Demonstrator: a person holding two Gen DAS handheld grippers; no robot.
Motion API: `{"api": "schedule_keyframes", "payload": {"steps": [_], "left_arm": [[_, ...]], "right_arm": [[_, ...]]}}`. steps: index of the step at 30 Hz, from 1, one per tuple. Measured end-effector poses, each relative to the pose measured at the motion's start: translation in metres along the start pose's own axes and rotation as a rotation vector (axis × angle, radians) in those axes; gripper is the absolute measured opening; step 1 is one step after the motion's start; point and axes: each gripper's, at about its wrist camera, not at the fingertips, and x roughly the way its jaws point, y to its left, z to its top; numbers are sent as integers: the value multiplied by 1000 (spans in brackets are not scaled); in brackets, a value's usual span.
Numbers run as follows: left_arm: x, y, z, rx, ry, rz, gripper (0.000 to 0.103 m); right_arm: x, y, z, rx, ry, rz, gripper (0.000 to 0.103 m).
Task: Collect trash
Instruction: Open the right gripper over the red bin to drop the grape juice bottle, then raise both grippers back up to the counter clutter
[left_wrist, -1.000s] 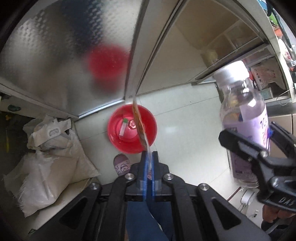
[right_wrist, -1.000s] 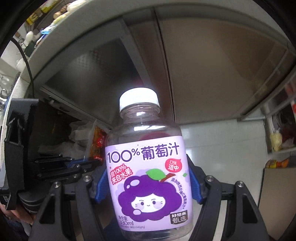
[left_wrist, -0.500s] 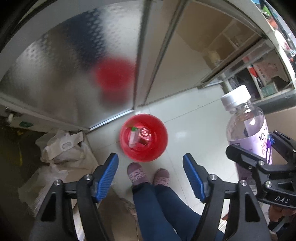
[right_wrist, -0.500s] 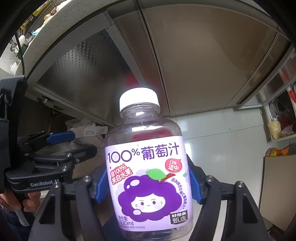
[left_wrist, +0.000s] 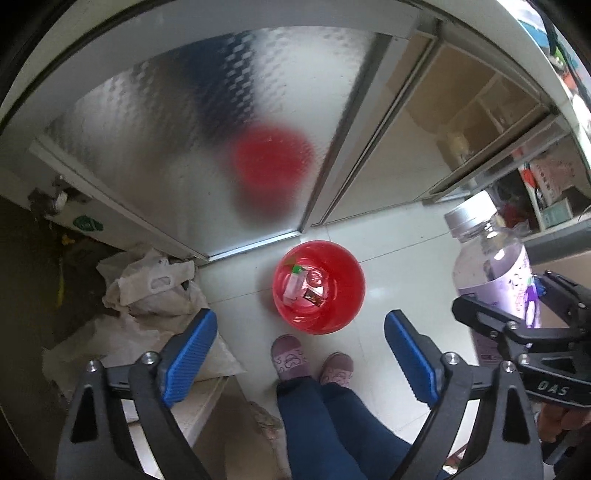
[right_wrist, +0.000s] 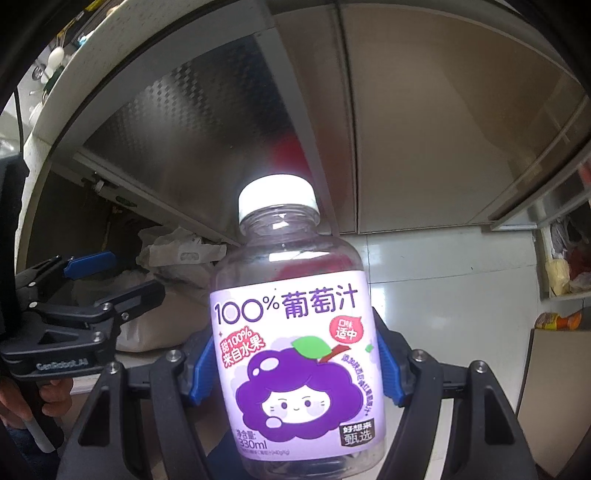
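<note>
The left gripper (left_wrist: 297, 345) has its two blue pads spread wide apart, and nothing is between them. It hangs high over the round red plastic bucket (left_wrist: 318, 286), which sits on the white tile floor (left_wrist: 402, 258). Inside the bucket lie a few small wrappers and bits of trash (left_wrist: 303, 284). Just below the bucket in the left view are the person's two purple slippers (left_wrist: 290, 356).

The right gripper (right_wrist: 291, 373) is squeezed onto the clear plastic grape juice bottle with a purple label and white cap (right_wrist: 295, 332). The bottle stands up straight, looks empty, and is held up in the air to the right of the bucket. To the left of the bucket, crumpled white bags (left_wrist: 147, 280) are piled by the shiny metal cabinet door (left_wrist: 177, 129).
</note>
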Motion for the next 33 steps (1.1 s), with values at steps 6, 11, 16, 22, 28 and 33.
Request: {"api": "schedule_keyframes", "payload": {"steps": [6,11,16,22,28,33], "left_arm": [[4,15,-1,-41,-10,11,103],[8,21,-3,-52,-3,32,103],[12,30,-10,-58,15,55,103],[4,31,-18,-63,14,63,103],[-28,21,-22,-46,-23,69,103],[-82,5,-26,-18,-77,70,103]], "right_arm": [[12,7,1,-24,22,-15,68],[25,9,4,-49,47,-17,69],[37,11,7,-63,69,-29,70],[32,12,-1,-106,38,-35,95],[-6,10,-8,-56,12,-15,98],[-62,12,-11,-23,-46,-14,98]]}}
